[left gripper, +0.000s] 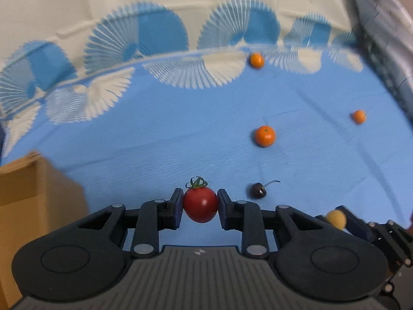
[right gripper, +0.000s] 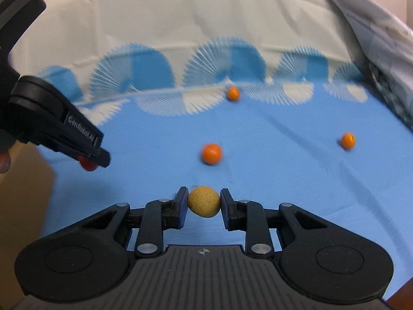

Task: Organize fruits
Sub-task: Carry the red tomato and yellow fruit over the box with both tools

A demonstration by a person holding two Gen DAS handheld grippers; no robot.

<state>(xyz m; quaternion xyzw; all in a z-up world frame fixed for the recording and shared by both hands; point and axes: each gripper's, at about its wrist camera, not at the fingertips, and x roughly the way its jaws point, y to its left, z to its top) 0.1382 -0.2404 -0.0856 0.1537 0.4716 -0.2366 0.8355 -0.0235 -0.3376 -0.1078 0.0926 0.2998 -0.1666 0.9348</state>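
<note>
Nearest the person, the left gripper (left gripper: 200,204) pinches a red tomato (left gripper: 200,204) while the right gripper (right gripper: 204,202) clamps a yellow fruit (right gripper: 204,202), both lifted clear of the blue cloth (left gripper: 155,142), likely bound for the cardboard box (left gripper: 31,193) at nine o'clock. Farther out, a dark cherry (left gripper: 258,190) and three oranges (left gripper: 265,136) wait toward one o'clock

Red tomato (left gripper: 200,205), speckled yellow fruit (right gripper: 204,201), orange citrus (left gripper: 265,136), dark, prob. purple cherry (left gripper: 258,190), blue/white fan-print cloth (left gripper: 155,139)

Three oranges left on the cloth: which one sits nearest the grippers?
The middle orange, largest in view; the other oranges lie by the patterned border and far right.
</note>
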